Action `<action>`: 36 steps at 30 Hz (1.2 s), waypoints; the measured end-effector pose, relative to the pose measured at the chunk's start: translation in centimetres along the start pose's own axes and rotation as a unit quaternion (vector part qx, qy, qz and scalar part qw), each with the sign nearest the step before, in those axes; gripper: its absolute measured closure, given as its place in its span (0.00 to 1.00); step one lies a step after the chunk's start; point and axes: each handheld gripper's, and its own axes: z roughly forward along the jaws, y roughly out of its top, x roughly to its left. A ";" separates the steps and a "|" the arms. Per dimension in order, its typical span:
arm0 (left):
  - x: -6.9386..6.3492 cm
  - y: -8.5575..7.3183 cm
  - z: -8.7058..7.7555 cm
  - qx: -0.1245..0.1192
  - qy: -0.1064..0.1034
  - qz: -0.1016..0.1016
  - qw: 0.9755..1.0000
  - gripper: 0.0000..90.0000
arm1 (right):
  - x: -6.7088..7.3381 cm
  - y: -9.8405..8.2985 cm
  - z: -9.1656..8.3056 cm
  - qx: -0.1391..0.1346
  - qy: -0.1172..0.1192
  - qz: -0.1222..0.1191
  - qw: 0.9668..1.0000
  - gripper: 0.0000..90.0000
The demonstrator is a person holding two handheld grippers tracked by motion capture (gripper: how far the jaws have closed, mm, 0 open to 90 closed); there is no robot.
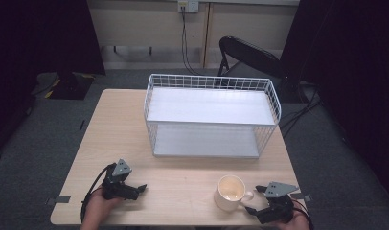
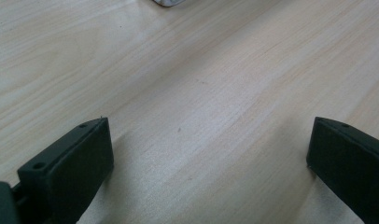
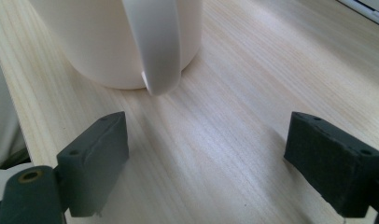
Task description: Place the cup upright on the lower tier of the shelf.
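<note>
**Right claw lined up on mug handle, nothing gripped**

Cream ceramic mug [image 1: 230, 192] upright on the pale wooden tabletop [image 1: 183, 179], near the front edge, handle [image 3: 152, 44] turned toward the right claw [image 1: 256, 200]. Right claw low and just beside the mug, jaws spread wide and holding nothing; in the right gripper view, handle just ahead of the gap and nearer the left-hand jaw than the middle. Left claw [image 1: 141, 188] resting well apart over bare tabletop, jaws likewise wide and empty. White wire basket [image 1: 211, 115] with two flat shelves farther back, probably the mug's destination.

Risks from here, as judgement:
- Off-centre approach: one jaw likely to strike the handle first, turning or pushing the mug rather than catching it.
- Mug close to the front edge: a sideways shove could send it off.
- Smooth glazed handle in flat pads: possible swing or slip once lifted, with the heavy body hanging to one side.
- Basket rim: a low carry could knock the mug against the wire.
</note>
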 end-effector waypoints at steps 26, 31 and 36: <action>0.0 0.0 0.0 0.000 0.000 0.000 1.000 0.00 | 0.7 1.9 -1.3 -0.046 0.058 0.019 0.997 0.26; 0.0 0.0 0.0 0.000 0.000 0.000 1.000 0.00 | 0.8 2.4 -1.2 -0.053 0.071 0.023 0.996 0.30; 0.0 0.0 0.0 0.000 0.000 0.000 1.000 0.00 | 0.8 2.6 -1.2 -0.055 0.081 0.029 0.995 0.39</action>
